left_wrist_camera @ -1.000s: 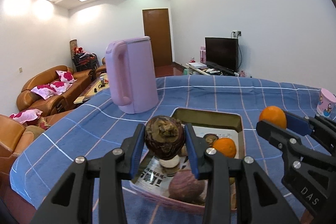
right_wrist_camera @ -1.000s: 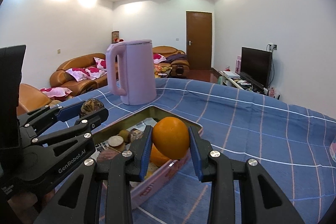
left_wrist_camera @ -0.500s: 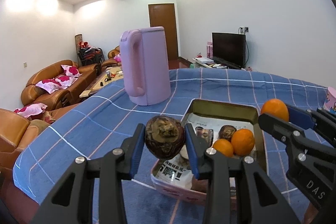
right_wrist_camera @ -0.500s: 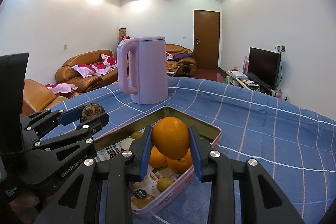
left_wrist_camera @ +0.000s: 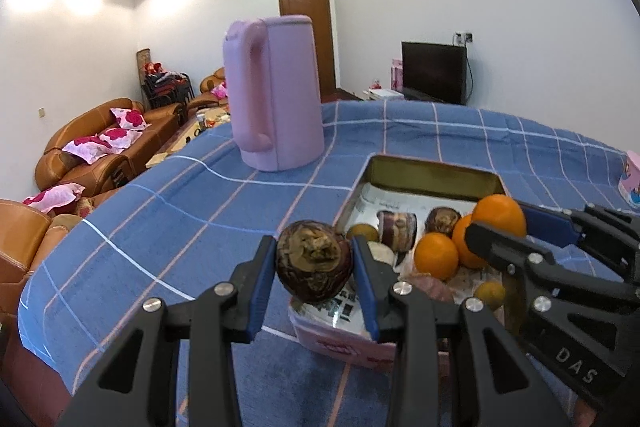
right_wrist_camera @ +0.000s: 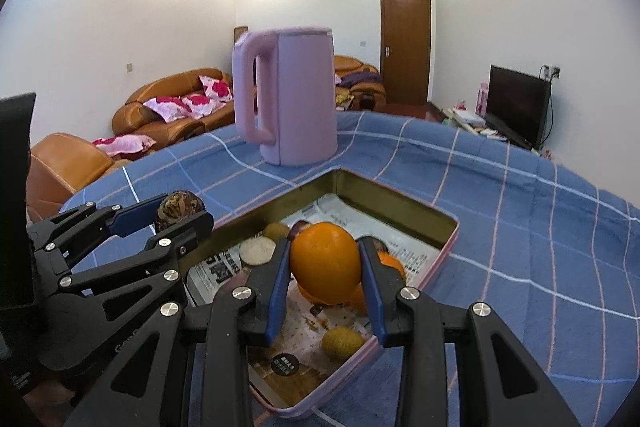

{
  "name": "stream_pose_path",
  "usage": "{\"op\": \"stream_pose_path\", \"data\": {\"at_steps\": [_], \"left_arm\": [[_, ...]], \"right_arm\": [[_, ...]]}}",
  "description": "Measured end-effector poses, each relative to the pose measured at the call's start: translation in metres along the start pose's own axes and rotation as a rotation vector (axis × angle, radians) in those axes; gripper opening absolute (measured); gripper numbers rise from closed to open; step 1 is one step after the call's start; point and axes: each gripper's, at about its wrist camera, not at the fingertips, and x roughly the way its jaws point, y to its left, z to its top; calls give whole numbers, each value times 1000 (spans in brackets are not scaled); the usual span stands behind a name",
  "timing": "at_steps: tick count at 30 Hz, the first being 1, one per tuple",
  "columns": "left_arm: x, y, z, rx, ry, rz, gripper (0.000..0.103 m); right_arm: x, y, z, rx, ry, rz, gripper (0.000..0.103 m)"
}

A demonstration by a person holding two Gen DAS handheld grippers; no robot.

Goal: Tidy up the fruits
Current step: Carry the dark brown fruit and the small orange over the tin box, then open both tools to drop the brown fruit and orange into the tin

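The counter, under a blue checked cloth, drops off at its near-left edge toward the brown sofas. Bare cloth lies open to the left of the tin tray and again to its right. A pink kettle stands upright beyond the tray's far-left corner, well apart from it.

The left gripper has its jaws clenched on a dark, wrinkled purple-brown fruit, held above the cloth just at the tray's near-left corner. The right gripper grips a smooth, bright orange over the middle of the tray.

The tray is lined with newspaper and holds more oranges, a cut purple fruit, another dark wrinkled one and a small yellowish one.

Compared with a second ago, both views sit closer to the kettle and look more steeply down into the tray; both grips are unchanged.
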Motion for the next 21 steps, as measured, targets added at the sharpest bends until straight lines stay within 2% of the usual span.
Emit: {"op": "stream_pose_path", "data": {"at_steps": [3, 6, 11, 16, 21], "left_arm": [[-1, -1, 0, 0, -5, -2, 41], [-1, -3, -1, 7, 0, 1, 46], [0, 0, -2, -4, 8, 7, 51], [-2, 3, -1, -22, 9, 7, 67], [-11, 5, 2, -32, -19, -4, 72]], "right_arm": [[4, -2, -3, 8, 25, 3, 36], [9, -2, -5, 11, 54, 23, 36], [10, 1, -7, -5, 59, 14, 45], [7, -2, -7, 5, 53, 7, 46], [-4, -6, -4, 17, 20, -17, 51]]}}
